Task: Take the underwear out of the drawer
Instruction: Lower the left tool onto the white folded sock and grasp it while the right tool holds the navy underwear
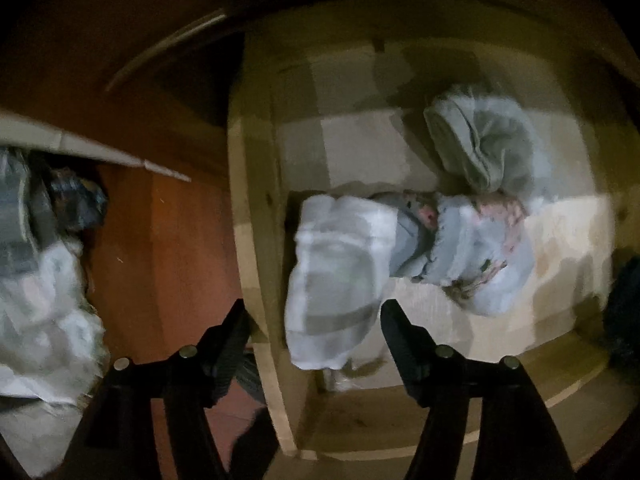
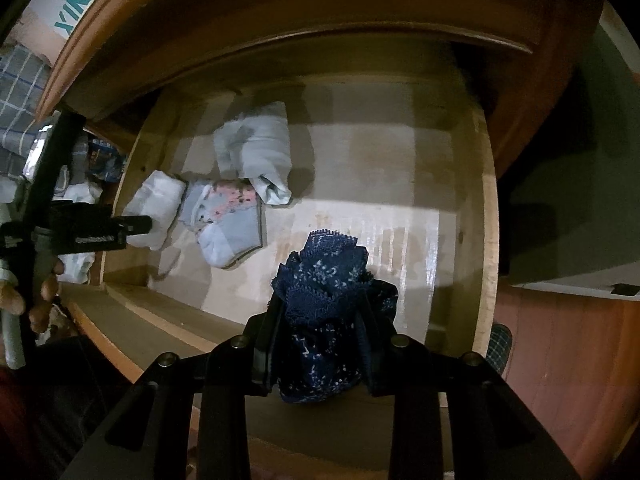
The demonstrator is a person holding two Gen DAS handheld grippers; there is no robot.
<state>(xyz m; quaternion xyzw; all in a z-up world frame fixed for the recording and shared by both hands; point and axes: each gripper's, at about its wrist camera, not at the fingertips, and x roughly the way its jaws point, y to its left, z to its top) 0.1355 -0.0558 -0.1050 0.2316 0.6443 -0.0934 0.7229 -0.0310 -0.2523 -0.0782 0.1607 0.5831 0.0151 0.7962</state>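
- Right claw (image 2: 320,320): clamped on a bunched navy lace-trimmed pair of underwear (image 2: 324,300), held over the near right part of the drawer (image 2: 486,240), cloth spilling above and below the jaws.
- Left claw (image 1: 312,320): jaws apart, nothing pressed between them, poised over the drawer's left wall with a folded white pair (image 1: 340,276) lying between and beyond the fingers.
- Judged light, soft and limp; likely to sag and unfold when lifted, not slippery or fragile. Best pinched through a thick fold near the middle rather than at a thin edge.
- Left in the drawer: the white pair against the left wall, a pale blue pair with a pink patterned band (image 1: 476,252) touching it, and a rolled pale grey-blue bundle (image 1: 484,140) behind, nearer the back.
- Right part of the drawer floor bare, streaked and glossy.
- Outside the left wall: reddish floor (image 1: 176,248) and a heap of pale cloth (image 1: 44,312).
- Possible obstruction: the drawer's left wall close under the left fingers, and the neighbouring blue pair, easily caught along with the white one.
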